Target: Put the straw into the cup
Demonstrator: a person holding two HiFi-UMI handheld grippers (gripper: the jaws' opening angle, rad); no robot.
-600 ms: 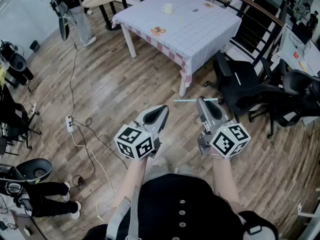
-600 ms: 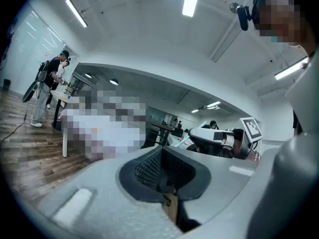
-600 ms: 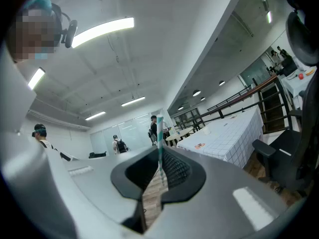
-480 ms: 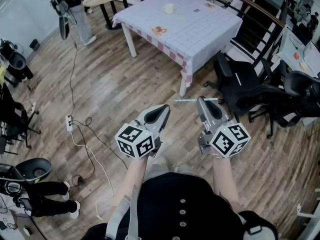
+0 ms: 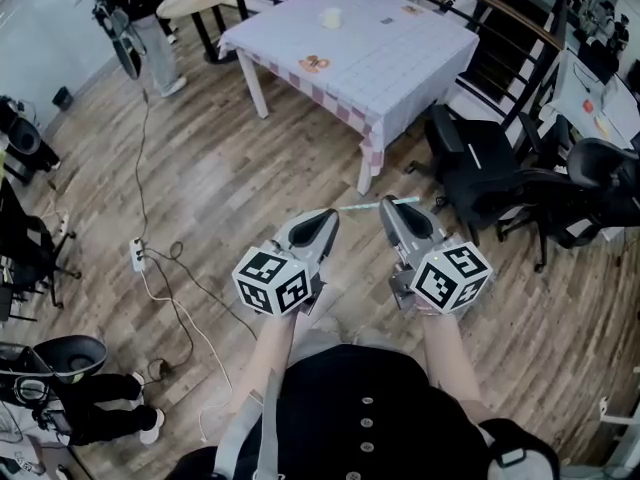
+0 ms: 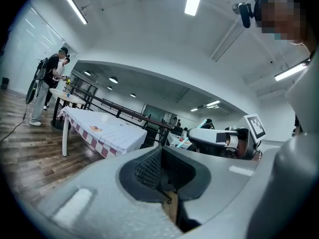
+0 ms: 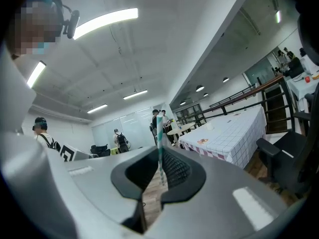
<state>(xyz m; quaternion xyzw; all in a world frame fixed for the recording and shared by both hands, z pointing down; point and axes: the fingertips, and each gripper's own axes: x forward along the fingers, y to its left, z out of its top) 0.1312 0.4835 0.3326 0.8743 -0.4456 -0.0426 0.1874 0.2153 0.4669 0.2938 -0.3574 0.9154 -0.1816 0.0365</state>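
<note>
Looking down from the head view, the person holds both grippers out in front, level, over the brown wood-plank floor (image 5: 220, 178). The right gripper (image 5: 392, 205) has its jaws pinched almost fully together on a thin teal-and-white striped paper straw (image 5: 375, 204). The straw lies crosswise at the tip and sticks out on both sides. In the right gripper view you can see the straw (image 7: 159, 138) clamped right between the pads of the gripper (image 7: 153, 178), its free end poking well past the jaws.

The left gripper (image 5: 324, 220) sits just beside the right one. In its own view the left gripper (image 6: 168, 203) has its jaws together with nothing between them.

The small white cup (image 5: 331, 16) stands toward the far side of the counter (image 5: 400, 63), which is covered in a white grid-pattern cloth with a red-checked border. That's well apart from both grippers, so the straw is nowhere near the cup. The cup (image 7: 209, 126) shows up tiny in the right gripper view too.

Black office chairs (image 5: 480, 168) stand right of the counter, and a white power strip (image 5: 138, 253) with a cable lies on the floor at the left.
</note>
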